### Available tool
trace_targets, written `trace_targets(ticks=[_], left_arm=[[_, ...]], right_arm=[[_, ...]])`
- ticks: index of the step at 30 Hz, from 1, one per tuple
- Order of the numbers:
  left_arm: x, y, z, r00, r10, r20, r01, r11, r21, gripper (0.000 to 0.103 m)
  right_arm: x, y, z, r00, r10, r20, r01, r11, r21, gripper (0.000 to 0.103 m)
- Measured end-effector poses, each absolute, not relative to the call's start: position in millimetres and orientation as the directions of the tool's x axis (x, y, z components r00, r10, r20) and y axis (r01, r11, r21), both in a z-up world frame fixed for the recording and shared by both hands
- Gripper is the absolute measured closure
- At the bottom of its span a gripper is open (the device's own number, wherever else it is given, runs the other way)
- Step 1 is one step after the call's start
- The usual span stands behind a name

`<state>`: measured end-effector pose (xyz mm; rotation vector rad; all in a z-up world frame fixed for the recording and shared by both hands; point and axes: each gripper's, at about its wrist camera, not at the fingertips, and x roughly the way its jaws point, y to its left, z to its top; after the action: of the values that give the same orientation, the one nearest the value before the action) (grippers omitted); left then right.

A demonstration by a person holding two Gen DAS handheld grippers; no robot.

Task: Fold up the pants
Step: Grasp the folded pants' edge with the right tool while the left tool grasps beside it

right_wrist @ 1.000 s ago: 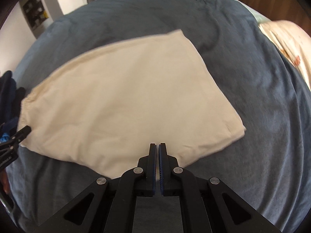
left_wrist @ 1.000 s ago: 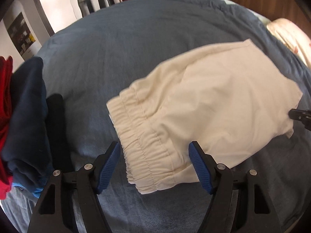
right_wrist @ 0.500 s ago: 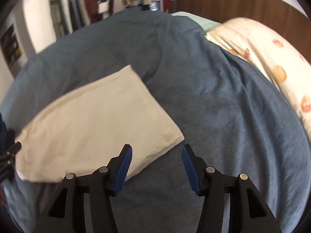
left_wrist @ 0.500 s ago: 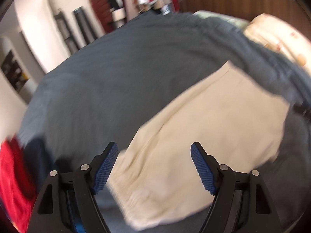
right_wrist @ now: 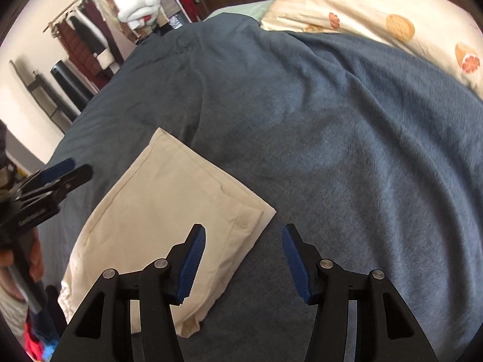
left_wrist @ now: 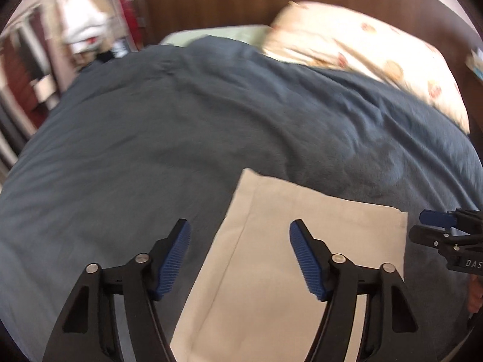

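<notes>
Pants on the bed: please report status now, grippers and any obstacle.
Left gripper closing, nothing pinched; right gripper open, empty. Cream pants folded flat on blue blanket. Nothing in the way.

Partial white lettering on a gripper

We read only "DAS", cut off at the frame edge, on the right gripper [left_wrist: 434, 226] body at far right.

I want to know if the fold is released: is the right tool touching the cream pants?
Apart. In the right wrist view the right tool stands open above the cream pants; nothing is pinched between its blue pads.
</notes>
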<state>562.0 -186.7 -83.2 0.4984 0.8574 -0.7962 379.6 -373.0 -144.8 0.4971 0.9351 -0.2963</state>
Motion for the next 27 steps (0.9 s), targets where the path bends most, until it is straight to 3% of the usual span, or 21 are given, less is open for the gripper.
trace_targets(ticks=[11,19,27], left_arm=[[607,-242,-133,0.266,-0.402,-0.876,0.846,0.533,0.012,0.052],[621,-254,-150,0.213,-0.396,-0.893,0.868,0.497,-0.013,0.057],[632,-258,-174,0.164,-0.387,-0.907,0.866,0.496,-0.055,0.058]], right_arm=[[392,-388,-178,0.547,-0.029,-0.836,0.569,0.745,0.347,0.051],[408,-385,-189,0.54,-0.018,-0.842,0.569,0.744,0.349,0.067],[414,-387,-200,0.529,-0.014,-0.848,0.583,0.733,0.351,0.068]])
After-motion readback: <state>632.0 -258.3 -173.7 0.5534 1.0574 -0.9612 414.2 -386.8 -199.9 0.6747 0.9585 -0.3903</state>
